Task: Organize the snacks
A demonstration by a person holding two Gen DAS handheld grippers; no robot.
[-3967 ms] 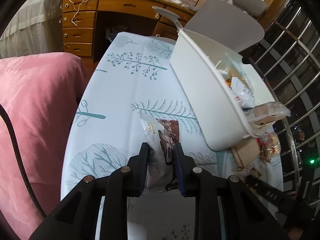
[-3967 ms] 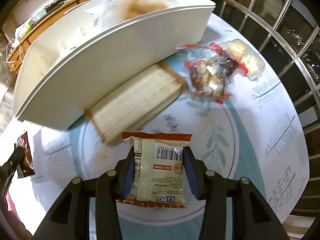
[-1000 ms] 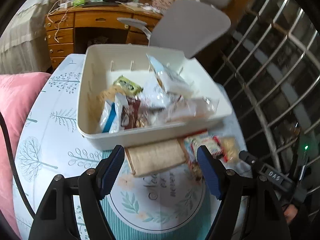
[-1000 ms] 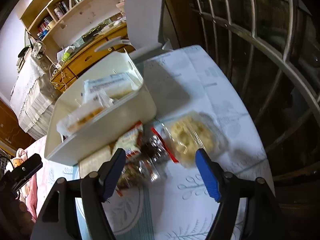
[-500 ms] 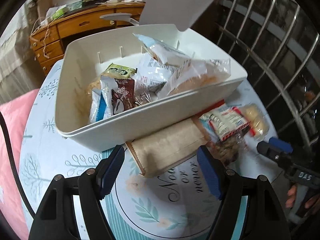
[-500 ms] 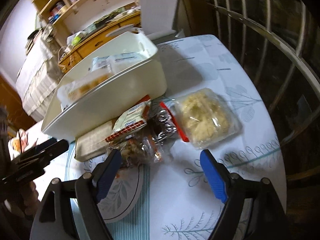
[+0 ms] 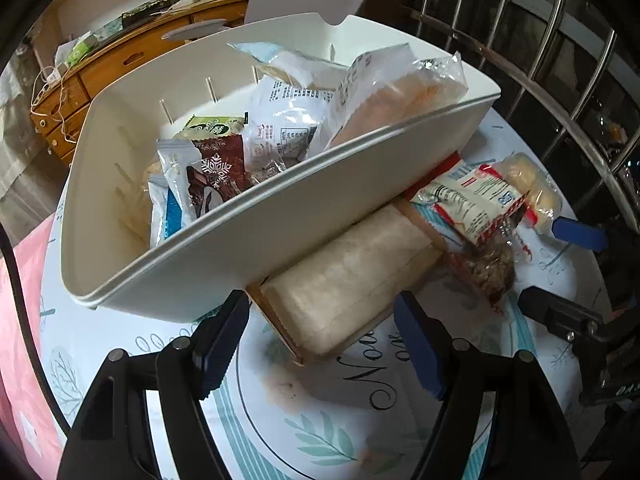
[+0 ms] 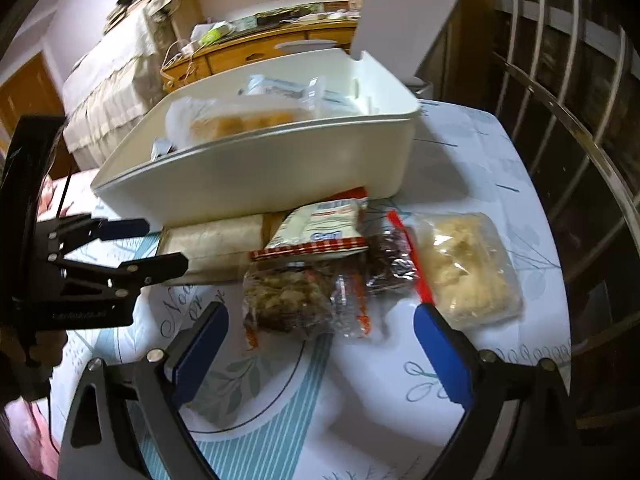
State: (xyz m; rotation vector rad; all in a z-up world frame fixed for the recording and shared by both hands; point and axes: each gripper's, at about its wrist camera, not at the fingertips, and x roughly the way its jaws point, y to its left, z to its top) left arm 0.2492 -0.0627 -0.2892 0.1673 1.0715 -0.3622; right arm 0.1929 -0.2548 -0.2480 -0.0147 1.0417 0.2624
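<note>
Nearest the cameras, the left gripper (image 7: 320, 344) is held with its jaws apart and nothing between the pads; the end of a long tan wrapped packet (image 7: 352, 280) is framed just ahead of them. The right gripper (image 8: 320, 356) is likewise held wide, its jaws having just been opening, with no snack pressed between them; a clear bag of brown clusters (image 8: 296, 300) lies just beyond its tips.

Everything is laid on a round table covered by a white cloth (image 8: 400, 392) printed with teal leaves, stripes and script. The white bin (image 7: 224, 248) is taken as the landmark. The tan packet is set against its near wall. Just to the right of that packet, a white snack pack with a red checked edge (image 8: 320, 232) is propped on the clear bag, a dark foil packet (image 8: 392, 260) is seen beside it, and a clear pack of pale pastry (image 8: 468, 268) lies farthest right, apart from the bin. Inside the bin, several wrapped snacks (image 7: 280, 128) are piled loosely.

Behind the bin, a grey chair back (image 8: 408, 8) and a wooden desk with drawers (image 7: 100, 72) are seen. Metal bars (image 8: 560, 80) run along the bin's right side.
</note>
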